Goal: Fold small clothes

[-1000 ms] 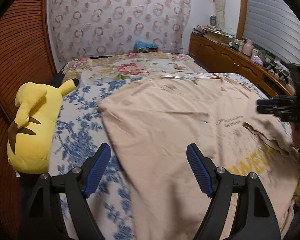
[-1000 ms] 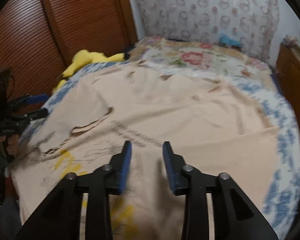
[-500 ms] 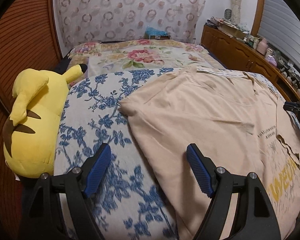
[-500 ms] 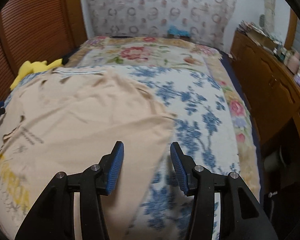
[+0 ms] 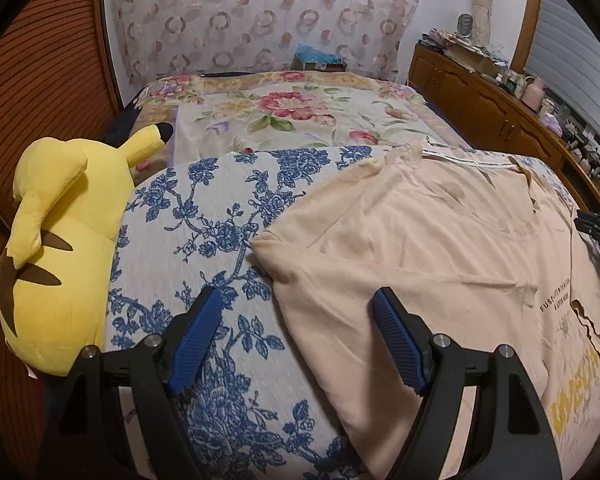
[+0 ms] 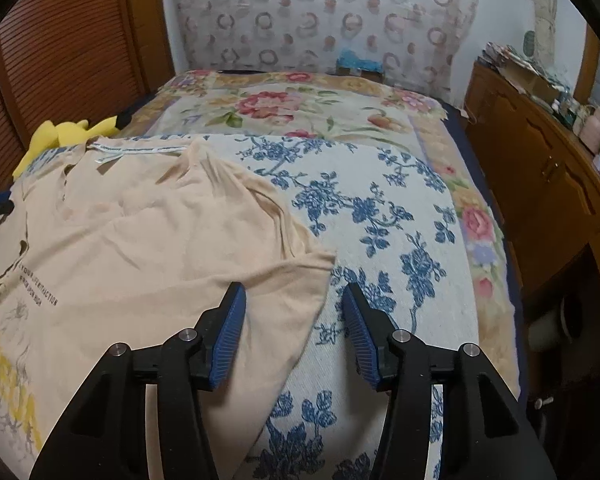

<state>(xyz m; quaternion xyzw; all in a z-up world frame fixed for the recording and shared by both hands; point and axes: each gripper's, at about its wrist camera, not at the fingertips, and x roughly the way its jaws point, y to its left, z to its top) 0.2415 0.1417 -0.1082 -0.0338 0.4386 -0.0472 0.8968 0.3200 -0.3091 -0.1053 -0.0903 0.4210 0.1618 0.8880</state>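
Both hand-held grippers have swung outward from the middle of the peach cotton T-shirt [image 5: 420, 248] to its opposite side edges, and the right gripper [image 6: 294, 330] has just been opening its jaws, with only the shirt's hem edge below them, not pinched. In the right wrist view its blue ribbed pads stand moderately apart above the shirt's sleeve corner, one pad over peach cloth, the other over the blue-and-white floral bedspread [image 6: 380, 216]. The left gripper [image 5: 296, 340] hangs wide open and empty, straddling the shirt's other side edge: its right pad is over the fabric, its left over the bedspread. The shirt lies spread flat on the bed, with yellow lettering near the hem and small dark print at mid-chest. A yellow plush toy with black-tipped ears [image 5: 56, 240] lies at the bedspread's left edge, well clear of the shirt. Beyond, a rose-patterned quilt [image 5: 292, 116] covers the head of the bed below a ring-patterned curtain [image 5: 260, 16]. A cluttered wooden dresser [image 6: 540, 168] runs along the right; its items are too small to identify.
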